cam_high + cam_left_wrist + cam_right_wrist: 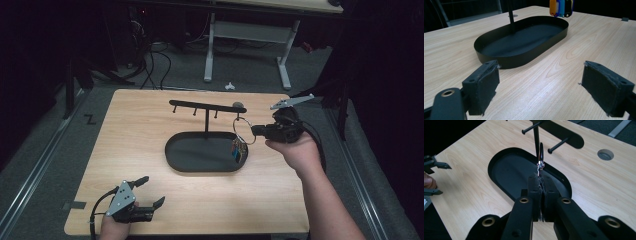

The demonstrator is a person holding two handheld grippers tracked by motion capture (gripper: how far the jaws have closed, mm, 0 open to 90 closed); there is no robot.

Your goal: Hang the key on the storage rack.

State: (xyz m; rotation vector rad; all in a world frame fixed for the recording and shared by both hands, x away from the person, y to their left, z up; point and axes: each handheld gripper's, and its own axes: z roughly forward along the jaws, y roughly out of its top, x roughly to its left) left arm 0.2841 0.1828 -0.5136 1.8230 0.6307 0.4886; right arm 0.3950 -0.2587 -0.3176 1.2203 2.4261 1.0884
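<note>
A black oval tray (172, 160) with an upright post and a pegged crossbar (200, 105) stands mid-table. My right gripper (255, 131) is shut on a metal key ring (243, 131), held just right of the post below the crossbar's right end. Coloured tags (238, 148) hang from the ring over the tray's right end. In the right gripper view the jaws (540, 180) pinch the ring (540, 155) edge-on in front of the crossbar (564, 132). My left gripper (153, 190) rests open near the front left edge, aimed at the tray (519, 61); the tags (560, 7) show beyond it.
A round grey grommet (239, 105) sits in the tabletop behind the crossbar's right end. A white desk frame (210, 50) and cables lie on the floor beyond the table. Bare wood surrounds the tray on all sides.
</note>
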